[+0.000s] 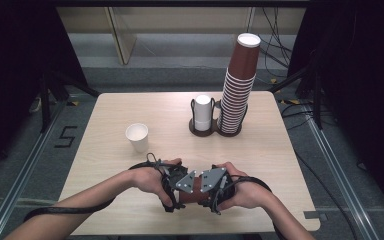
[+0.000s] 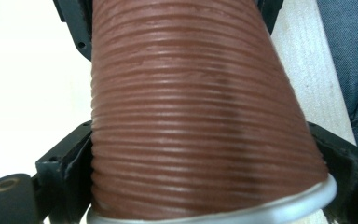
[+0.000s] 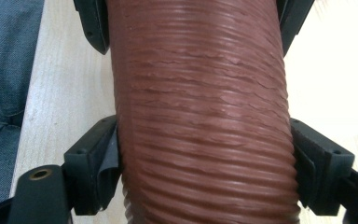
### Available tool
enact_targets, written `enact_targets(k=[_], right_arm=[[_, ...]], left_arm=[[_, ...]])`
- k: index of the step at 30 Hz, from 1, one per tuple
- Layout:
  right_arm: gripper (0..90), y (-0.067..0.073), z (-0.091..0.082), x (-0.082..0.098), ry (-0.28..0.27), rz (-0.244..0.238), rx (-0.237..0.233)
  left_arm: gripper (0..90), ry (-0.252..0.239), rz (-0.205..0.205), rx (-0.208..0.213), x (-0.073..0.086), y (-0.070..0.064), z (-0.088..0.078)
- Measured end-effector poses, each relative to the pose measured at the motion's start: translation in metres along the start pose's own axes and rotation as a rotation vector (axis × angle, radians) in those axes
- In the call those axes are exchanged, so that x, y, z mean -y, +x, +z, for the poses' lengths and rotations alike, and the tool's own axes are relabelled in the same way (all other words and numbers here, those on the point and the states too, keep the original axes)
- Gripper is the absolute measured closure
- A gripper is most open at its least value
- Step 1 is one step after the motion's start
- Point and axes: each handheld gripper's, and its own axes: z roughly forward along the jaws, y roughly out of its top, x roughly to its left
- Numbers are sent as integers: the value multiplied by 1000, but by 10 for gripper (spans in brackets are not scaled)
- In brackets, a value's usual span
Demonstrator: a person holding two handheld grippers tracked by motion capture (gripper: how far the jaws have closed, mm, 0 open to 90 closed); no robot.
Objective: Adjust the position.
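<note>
Near the table's (image 1: pixel 130 107) front edge, both grippers meet on one brown ribbed cup (image 1: pixel 194 196), held level between the hands. Left gripper (image 1: pixel 174 186): jaws clamped on the cup's wide end, beside its white rolled rim (image 2: pixel 303 205). Right gripper (image 1: pixel 215 187): jaws closed against the ribbed wall (image 3: pixel 205 116) farther toward the base; the pads look pressed to both flanks. Handling, as judged: paper, very light, thin-walled and easily crushed; the ribs give the pads purchase, so slipping is unlikely, while hard squeezing would dent the wall. The stiffest hold is likely just under the rolled rim. Whether one cup or nested cups are held cannot be told. Farther back stand a white cup (image 1: pixel 137 137), a holder (image 1: pixel 203 129) and a tall brown stack (image 1: pixel 237 87).
</note>
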Motion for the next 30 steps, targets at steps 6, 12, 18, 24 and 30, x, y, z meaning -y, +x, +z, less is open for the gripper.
enact_targets(k=[6, 12, 18, 24, 30], right_arm=[[224, 0, -1, 5, -13, -4, -4], [223, -2, -11, 13, -47, -27, 17], [222, -5, -24, 27, -120, 18, 53], [222, -5, -26, 38, -189, 27, 74], [221, -5, -29, 46, -244, 67, 101]], left_arm=[[73, 7, -7, 16, -4, 0, -1], [0, -34, -20, -18, -4, 3, -4], [0, -132, -85, -39, 8, 6, -8], [0, -212, -128, -28, 22, 7, -11], [0, -275, -170, -55, 28, 8, -17]])
